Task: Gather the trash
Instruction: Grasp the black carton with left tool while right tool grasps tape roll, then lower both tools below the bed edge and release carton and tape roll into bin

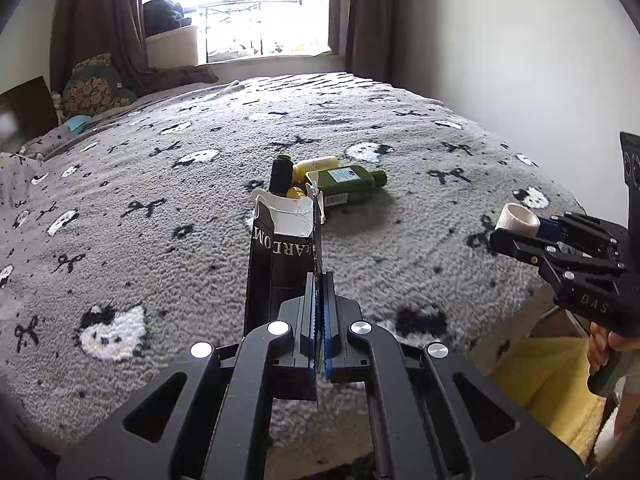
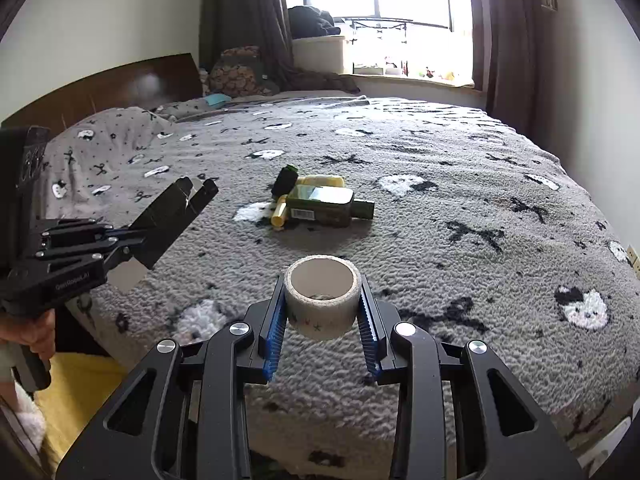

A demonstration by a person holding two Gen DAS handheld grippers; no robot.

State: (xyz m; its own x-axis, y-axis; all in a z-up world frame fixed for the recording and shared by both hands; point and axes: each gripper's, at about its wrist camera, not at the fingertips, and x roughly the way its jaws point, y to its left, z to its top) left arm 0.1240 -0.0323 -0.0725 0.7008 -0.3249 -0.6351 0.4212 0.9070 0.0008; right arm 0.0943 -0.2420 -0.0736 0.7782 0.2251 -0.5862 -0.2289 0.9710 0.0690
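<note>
My left gripper (image 1: pixel 319 280) is shut on one wall of an open black carton (image 1: pixel 280 256) and holds it above the bed; the carton also shows in the right wrist view (image 2: pixel 168 216). My right gripper (image 2: pixel 323 300) is shut on a whitish tape roll (image 2: pixel 322 298), held above the blanket; the roll also shows in the left wrist view (image 1: pixel 518 218). On the bed lie a dark green bottle (image 2: pixel 326 204), a yellow tube (image 2: pixel 320 181), a small yellow bottle (image 2: pixel 279 214) and a black bottle with a green cap (image 2: pixel 285 181).
A grey fleece blanket (image 2: pixel 440 208) with a cat and bow pattern covers the bed. A wooden headboard (image 2: pixel 120 84) and pillows stand at the left. A window with brown curtains (image 2: pixel 244 12) is behind. A yellow cloth (image 1: pixel 548 372) lies beside the bed.
</note>
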